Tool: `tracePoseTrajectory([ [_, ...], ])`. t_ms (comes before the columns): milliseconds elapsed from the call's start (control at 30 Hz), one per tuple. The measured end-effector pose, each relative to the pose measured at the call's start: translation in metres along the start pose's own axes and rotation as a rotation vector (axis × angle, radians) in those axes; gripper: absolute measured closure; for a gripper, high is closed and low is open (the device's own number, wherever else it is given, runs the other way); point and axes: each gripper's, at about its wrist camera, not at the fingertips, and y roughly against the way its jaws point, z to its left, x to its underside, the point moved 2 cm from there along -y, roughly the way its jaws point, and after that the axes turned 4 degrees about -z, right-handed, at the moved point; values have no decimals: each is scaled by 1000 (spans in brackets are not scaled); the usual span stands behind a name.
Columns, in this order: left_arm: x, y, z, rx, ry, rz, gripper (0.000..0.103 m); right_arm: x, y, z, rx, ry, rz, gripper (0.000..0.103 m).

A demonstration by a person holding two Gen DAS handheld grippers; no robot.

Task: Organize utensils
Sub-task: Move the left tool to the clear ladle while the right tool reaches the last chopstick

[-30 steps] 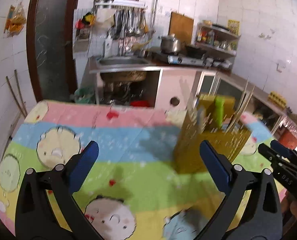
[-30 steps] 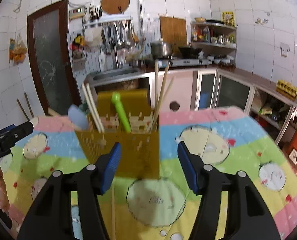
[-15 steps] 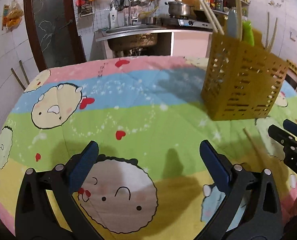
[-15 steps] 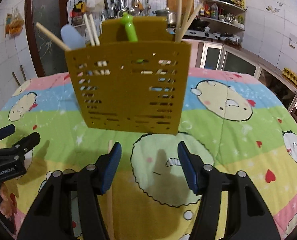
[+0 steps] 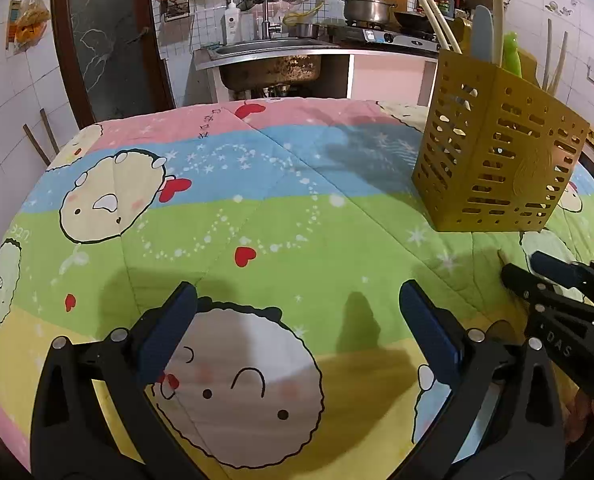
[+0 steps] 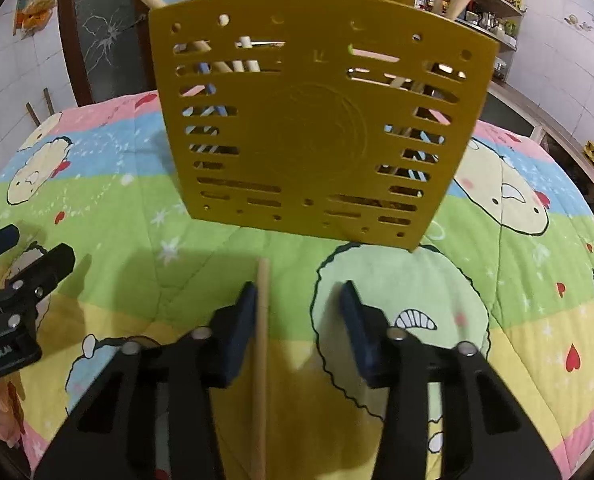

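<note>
A yellow slotted utensil holder (image 6: pixel 317 128) stands on the cartoon-print cloth (image 6: pixel 129 216), with chopsticks, a blue spatula and a green handle sticking out of it. One wooden chopstick (image 6: pixel 261 360) lies on the cloth in front of it. My right gripper (image 6: pixel 297 312) straddles that chopstick, which rests against the left pad with a gap to the right pad; its jaws are closing. My left gripper (image 5: pixel 297 320) hovers wide open over the cloth with nothing between its fingers. The holder (image 5: pixel 497 152) is at its far right, and the right gripper (image 5: pixel 529 276) is at the right edge.
The left gripper (image 6: pixel 17 252) shows at the left edge of the right wrist view, held by a hand. Behind the table are a sink (image 5: pixel 269 56), a stove with a pot (image 5: pixel 367 6), shelves and a dark door (image 5: pixel 105 36).
Both grippers have come down close to the cloth. The right one moved in over the lying chopstick and its jaws narrowed around it. The left one stayed wide open.
</note>
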Motion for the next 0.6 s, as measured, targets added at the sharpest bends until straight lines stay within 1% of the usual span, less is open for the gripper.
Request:
tracePoseTrajectory([
  [33,0,1,-1,1,-1,1,5,0,0,0,-5,-2,-1,80],
  [67,0,2,-2,5,-2,2,5,0,1,0,-12,-5,-1,84],
  [100,1,2,-4,7,-2,4,5,0,2,0,-21,-8,-3,91],
  [133,1,4,-6,8,-4,4,5,0,3,-1,-29,-14,-8,94],
  [233,1,9,-12,14,-10,1,5,1,9,-7,-44,-26,-20,96],
  [400,4,17,-26,52,-6,10,5,5,18,-23,-25,-42,-23,97],
  [600,10,25,-54,102,-17,29,5,17,30,-64,9,-98,-19,97],
])
